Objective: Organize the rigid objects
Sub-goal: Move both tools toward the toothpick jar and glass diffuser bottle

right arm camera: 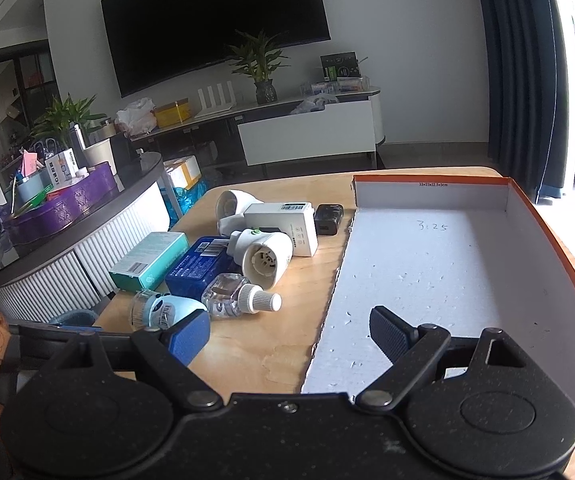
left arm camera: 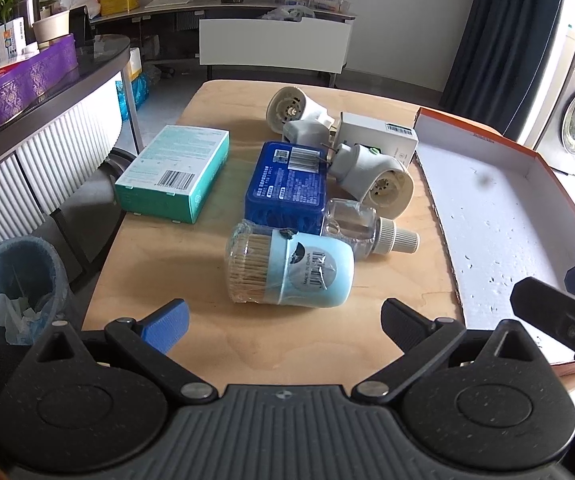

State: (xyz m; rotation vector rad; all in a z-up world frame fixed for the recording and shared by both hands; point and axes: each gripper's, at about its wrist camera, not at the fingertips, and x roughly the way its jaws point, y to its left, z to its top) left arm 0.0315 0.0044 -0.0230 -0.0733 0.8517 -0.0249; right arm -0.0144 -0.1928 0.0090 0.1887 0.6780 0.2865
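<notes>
A pale-blue toothpick jar (left arm camera: 289, 267) (right arm camera: 163, 312) lies on its side just beyond my open left gripper (left arm camera: 285, 324). Behind it lie a clear refill bottle (left arm camera: 367, 230) (right arm camera: 239, 298), a blue box (left arm camera: 287, 182) (right arm camera: 199, 266), a teal box (left arm camera: 173, 172) (right arm camera: 149, 260), two white plug-in heaters (left arm camera: 375, 174) (left arm camera: 293, 110) (right arm camera: 263, 258), a white carton (left arm camera: 379, 138) (right arm camera: 287, 226) and a small black adapter (right arm camera: 328, 219). The orange-rimmed white tray (left arm camera: 499, 216) (right arm camera: 447, 264) is on the right. My right gripper (right arm camera: 291, 336) hangs open over the tray's near-left edge, holding nothing.
The wooden table (left arm camera: 159, 280) (right arm camera: 287, 320) ends at the left, where a bin with a blue bag (left arm camera: 11, 288) stands on the floor. A curved counter with a purple box (left arm camera: 19, 80) (right arm camera: 63, 204) runs along the left. A TV (right arm camera: 215, 20) hangs behind.
</notes>
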